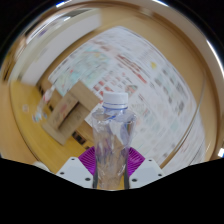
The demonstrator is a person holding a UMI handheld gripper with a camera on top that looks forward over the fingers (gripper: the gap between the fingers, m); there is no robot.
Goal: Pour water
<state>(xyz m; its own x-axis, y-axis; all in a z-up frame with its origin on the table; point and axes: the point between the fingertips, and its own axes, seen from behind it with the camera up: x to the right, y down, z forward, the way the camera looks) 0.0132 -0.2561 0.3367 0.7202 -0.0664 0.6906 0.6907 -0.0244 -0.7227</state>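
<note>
tool (110,172) holding clear bottle (113,140) upright between its purple pads (88,160), both fingers pressed on its lower body, white cap (118,99) on top, wooden surface (30,125) and a cardboard box (68,110) beyond

Background: wooden surface, patterned sheet, box.
Tan wooden surface (30,150) carries a large pale sheet (140,70) printed with small coloured blocks; cardboard box (65,105) beside the sheet, touching its edge.

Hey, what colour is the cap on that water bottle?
White, on a clear bottle standing between the gripper's fingers; the cap shows best in the gripper view.
</note>
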